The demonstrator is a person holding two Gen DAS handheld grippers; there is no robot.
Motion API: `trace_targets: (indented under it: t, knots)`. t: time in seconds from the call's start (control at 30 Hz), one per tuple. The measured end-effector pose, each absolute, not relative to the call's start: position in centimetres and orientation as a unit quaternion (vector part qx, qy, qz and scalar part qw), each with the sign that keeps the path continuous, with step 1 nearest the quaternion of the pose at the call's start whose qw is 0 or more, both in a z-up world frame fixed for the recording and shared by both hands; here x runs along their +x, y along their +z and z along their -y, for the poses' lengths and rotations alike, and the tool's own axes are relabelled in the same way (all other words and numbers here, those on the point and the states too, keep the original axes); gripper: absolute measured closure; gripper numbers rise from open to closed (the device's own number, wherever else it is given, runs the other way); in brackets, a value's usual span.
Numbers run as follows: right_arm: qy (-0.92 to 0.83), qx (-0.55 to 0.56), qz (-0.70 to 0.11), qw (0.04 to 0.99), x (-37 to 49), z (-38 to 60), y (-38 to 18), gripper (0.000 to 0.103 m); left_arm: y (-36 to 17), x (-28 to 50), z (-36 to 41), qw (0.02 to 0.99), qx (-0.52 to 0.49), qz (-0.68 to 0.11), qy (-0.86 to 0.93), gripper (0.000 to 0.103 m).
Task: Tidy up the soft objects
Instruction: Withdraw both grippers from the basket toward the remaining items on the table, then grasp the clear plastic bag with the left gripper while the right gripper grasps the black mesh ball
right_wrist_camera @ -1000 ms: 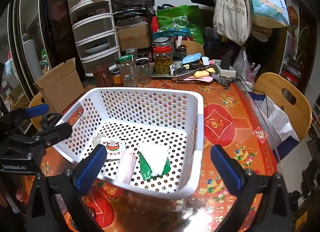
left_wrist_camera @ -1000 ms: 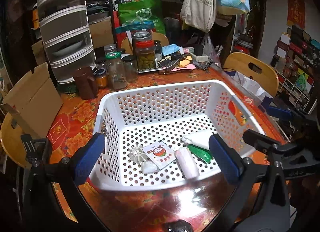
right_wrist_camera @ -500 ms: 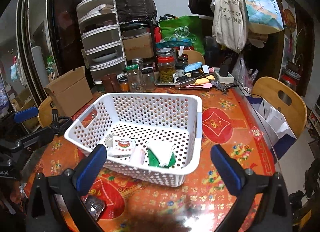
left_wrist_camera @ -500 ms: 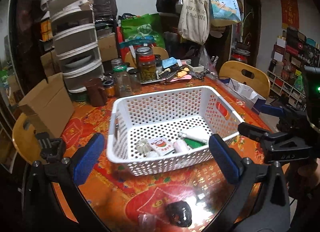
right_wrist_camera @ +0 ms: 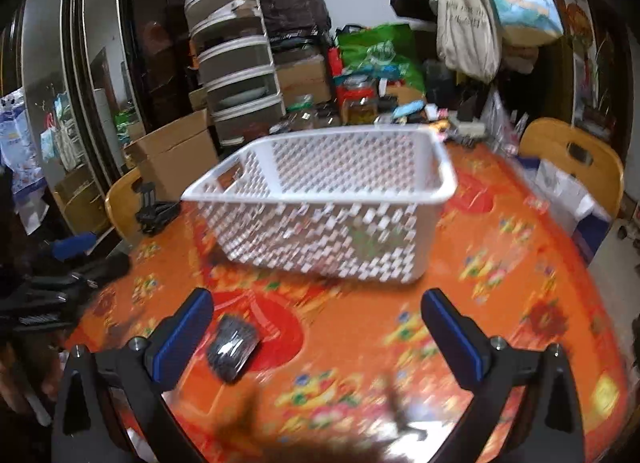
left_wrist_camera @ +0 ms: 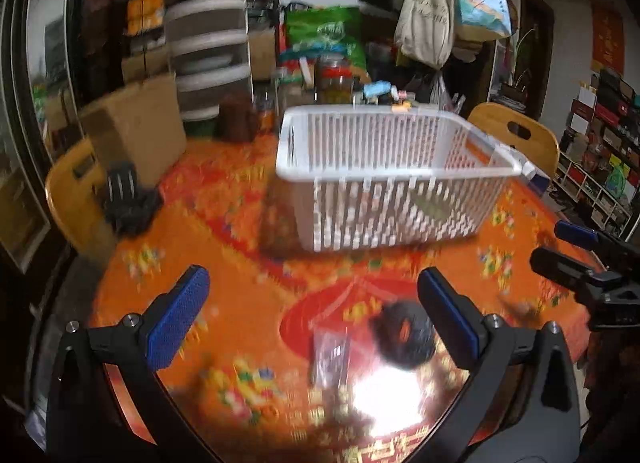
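Note:
A white perforated basket stands on the orange table; it also shows in the right wrist view. A green and other soft items show blurred through its wall. My left gripper is open and empty, low over the table in front of the basket. My right gripper is open and empty, also in front of the basket. A dark round object lies between the left gripper's fingers; it also shows in the right wrist view. A small clear packet lies beside it.
Jars, a drawer tower and a cardboard box crowd the table's far side. Wooden chairs stand around it. A black clamp stand sits at the left. The right gripper shows in the left wrist view.
Both grippers have pulled back and dropped lower, away from the basket. The basket now looks farther off, and the dark object and packet have come into view near the fingers.

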State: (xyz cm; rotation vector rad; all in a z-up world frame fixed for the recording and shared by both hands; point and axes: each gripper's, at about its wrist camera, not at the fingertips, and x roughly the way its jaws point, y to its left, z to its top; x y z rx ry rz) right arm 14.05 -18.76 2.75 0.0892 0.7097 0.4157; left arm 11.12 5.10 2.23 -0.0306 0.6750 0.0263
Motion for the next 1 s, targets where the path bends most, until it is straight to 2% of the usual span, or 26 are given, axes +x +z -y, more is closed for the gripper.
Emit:
trace_targets:
  t: [0.2,0.37,0.5,0.6,0.8,0.87,0.93,1.0]
  knots:
    - [0.211,0.076,-0.356,0.907,11.9,18.5,0.1,0.0,-4.2,10.7,-6.1,0.927,-0.026,-0.374,0.017,0.001]
    - [0.213,0.075,-0.36,0.905,11.0,17.9,-1.0,0.0,-6.5,10.7,-5.7,0.927,-0.023,-0.375,0.009,0.011]
    - [0.223,0.065,-0.371,0.899,10.7,17.1,-1.9,0.0,-7.5,11.2,-4.8,0.923,-0.009,-0.385,0.004,0.023]
    - [0.23,0.064,-0.377,0.895,10.7,16.5,-2.4,0.0,-8.3,11.4,-4.4,0.921,-0.002,-0.389,0.001,0.036]
    - [0.243,0.061,-0.381,0.89,10.6,15.0,-2.7,0.0,-8.6,11.7,-4.0,0.921,0.001,-0.39,-0.011,0.046]
    - [0.251,0.06,-0.386,0.886,10.7,14.4,-2.9,0.001,-8.8,11.8,-4.1,0.92,-0.002,-0.391,-0.011,0.054]
    - [0.255,0.06,-0.394,0.881,11.0,13.7,-3.4,0.001,-9.0,11.8,-4.3,0.919,-0.008,-0.394,-0.016,0.067]
    - [0.256,0.058,-0.4,0.878,11.2,13.1,-3.7,0.003,-9.2,11.8,-4.6,0.919,-0.011,-0.395,-0.017,0.074]
